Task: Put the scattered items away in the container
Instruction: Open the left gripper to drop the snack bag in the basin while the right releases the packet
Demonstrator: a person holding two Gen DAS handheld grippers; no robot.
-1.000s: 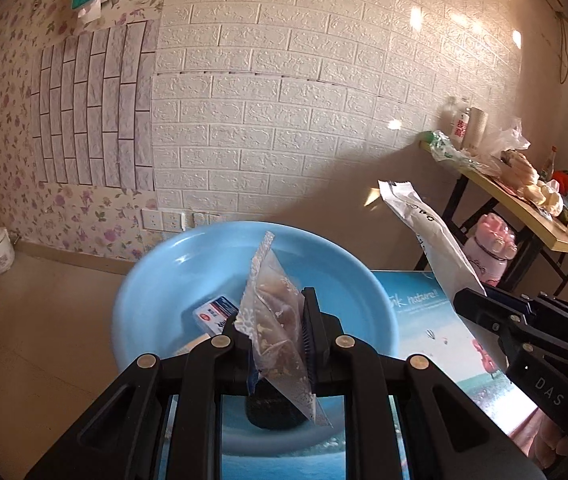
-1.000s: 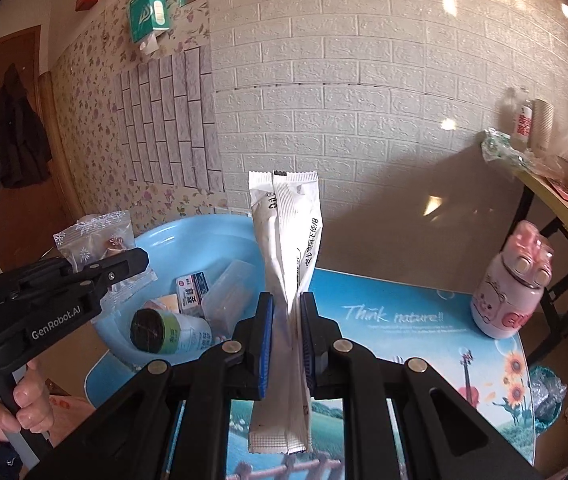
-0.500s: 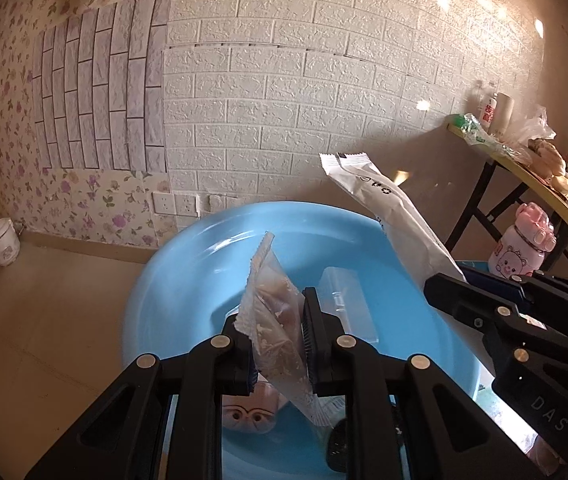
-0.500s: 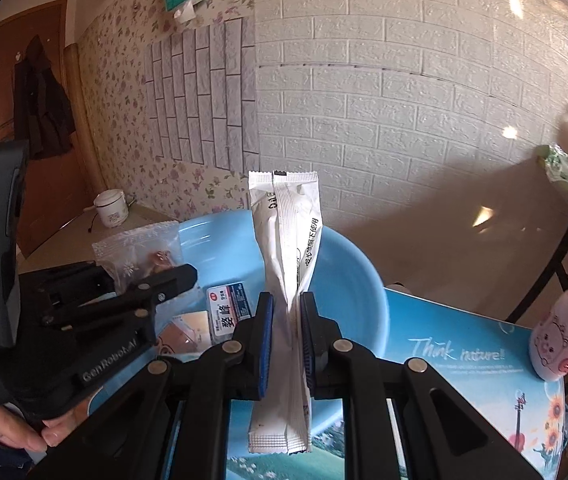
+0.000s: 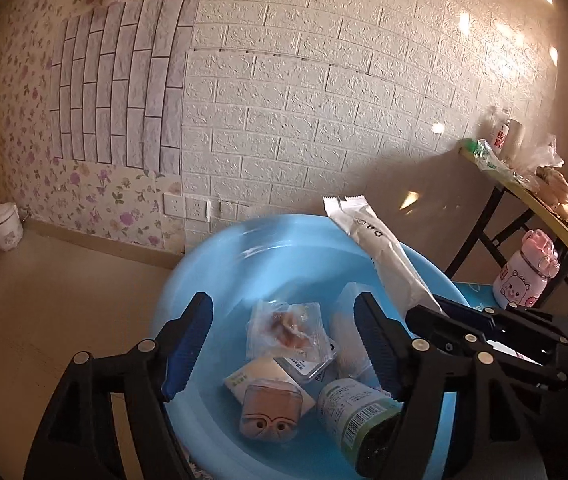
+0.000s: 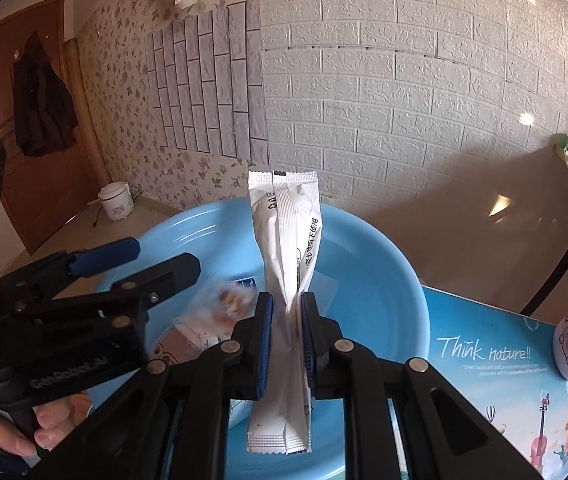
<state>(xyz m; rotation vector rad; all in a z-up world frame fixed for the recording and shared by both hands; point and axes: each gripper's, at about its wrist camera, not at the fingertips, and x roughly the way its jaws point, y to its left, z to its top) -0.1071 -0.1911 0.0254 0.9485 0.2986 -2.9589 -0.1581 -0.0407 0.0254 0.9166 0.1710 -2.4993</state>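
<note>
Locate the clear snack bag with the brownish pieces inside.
The clear snack bag lies inside the blue basin, seen in the left wrist view between the opening left gripper jaws, on the small packets beside the green-labelled bottle.

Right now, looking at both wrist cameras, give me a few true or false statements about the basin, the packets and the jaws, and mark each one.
1. The right gripper jaws are clamped on a long white packet. True.
2. The left gripper grips the clear snack bag. False: its jaws are opening and the bag lies loose in the blue basin.
3. The white packet already lies in the basin. False: it is held upright above it.
4. A green-labelled bottle lies on its side in the basin. True.
5. The pink bear bottle is inside the basin. False: it stands outside, beside it.
</note>
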